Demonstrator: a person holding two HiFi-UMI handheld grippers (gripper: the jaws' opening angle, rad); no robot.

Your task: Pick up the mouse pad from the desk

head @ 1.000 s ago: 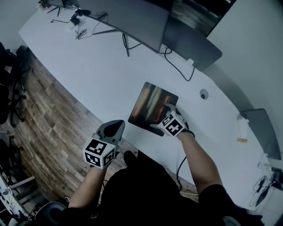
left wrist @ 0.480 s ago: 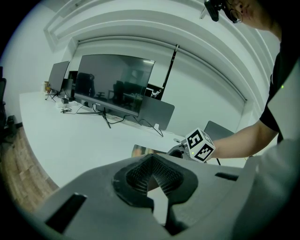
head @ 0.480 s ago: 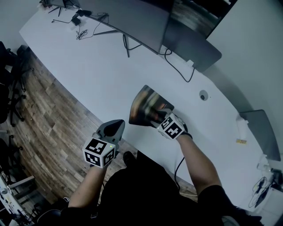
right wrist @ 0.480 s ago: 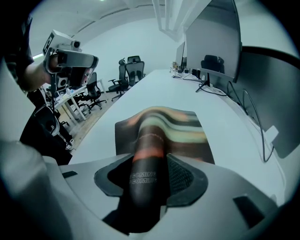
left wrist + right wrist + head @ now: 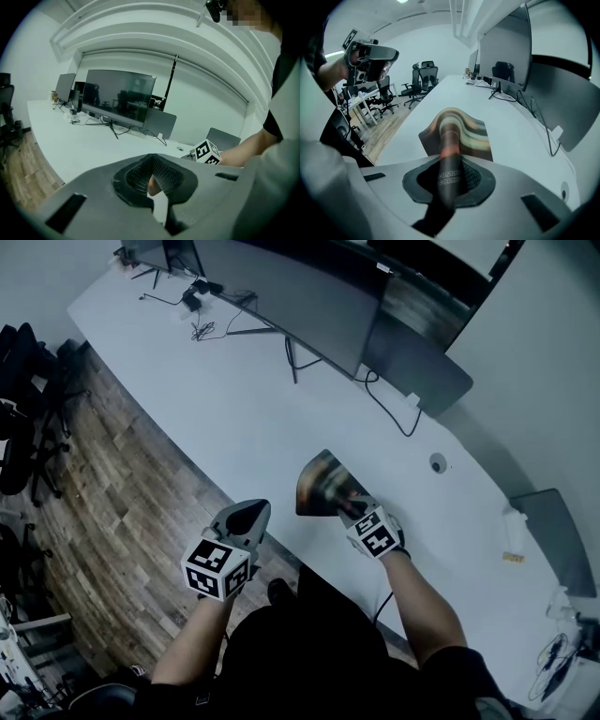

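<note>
Right tongs [image 5: 449, 180] just closed, pinching mouse pad [image 5: 461, 129] edge | curled above desk [image 5: 234, 413]

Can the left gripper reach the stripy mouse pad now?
Probably yes: only white desk lies between the left gripper and the floppy stripy mouse pad, pinched up by the right gripper.

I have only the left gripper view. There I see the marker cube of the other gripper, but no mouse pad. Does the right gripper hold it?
Observer: Yes. The right gripper has just been closing its fingers, and they pinch the near edge of the mouse pad.
Operator: Is the pad flat?
Observer: No, it bends upward at the pinch; whether its far edge touches the desk I cannot tell.
Operator: Where is my left gripper?
Observer: The head view shows the left gripper by the desk's near edge, apart from the pad.
</note>
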